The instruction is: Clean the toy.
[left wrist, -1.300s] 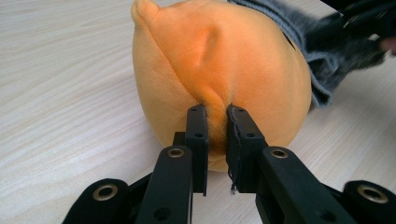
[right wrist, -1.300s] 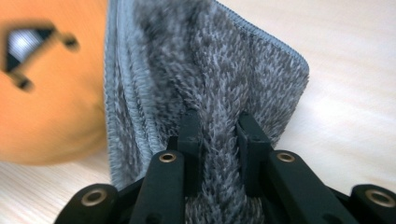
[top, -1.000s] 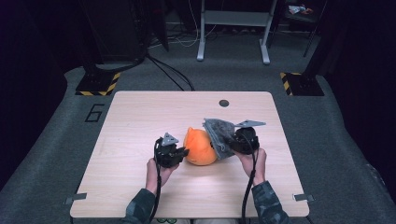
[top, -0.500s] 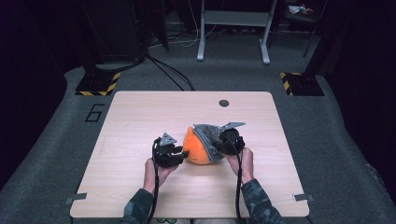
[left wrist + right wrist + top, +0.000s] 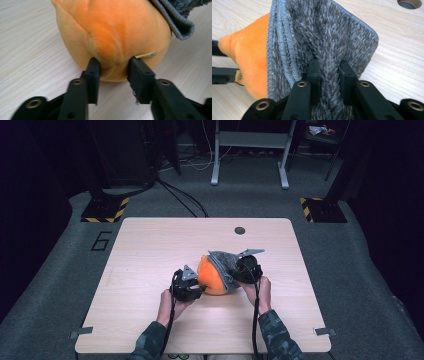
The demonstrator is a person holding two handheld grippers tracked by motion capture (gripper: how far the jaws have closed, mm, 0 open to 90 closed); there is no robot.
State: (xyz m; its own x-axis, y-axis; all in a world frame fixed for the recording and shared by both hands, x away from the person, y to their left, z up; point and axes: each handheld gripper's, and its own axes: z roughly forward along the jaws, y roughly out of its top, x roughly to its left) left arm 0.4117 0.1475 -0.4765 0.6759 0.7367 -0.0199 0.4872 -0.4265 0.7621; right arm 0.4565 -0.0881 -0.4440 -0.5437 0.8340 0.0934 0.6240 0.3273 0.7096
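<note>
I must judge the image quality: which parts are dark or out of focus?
High view: table well lit, room around it very dark. Left gripper view: fingers soft, orange plush sharper. Right gripper view: grey cloth crisp, no glare.

An orange plush cushion (image 5: 212, 276) is lying near the middle of the table (image 5: 150, 250), rounded and soft, its fabric bunching into a fold at the near end in the left gripper view (image 5: 110, 47), where a small pale label (image 5: 146, 55) is sticking out of a seam. A grey fuzzy cover (image 5: 226, 265) is sitting over the cushion's right side, part-way on, its stitched rim (image 5: 279, 47) running across the orange. In the right gripper view the cover's pile (image 5: 327, 37) is looking shaggy and flecked, one corner jutting out over the wood.
</note>
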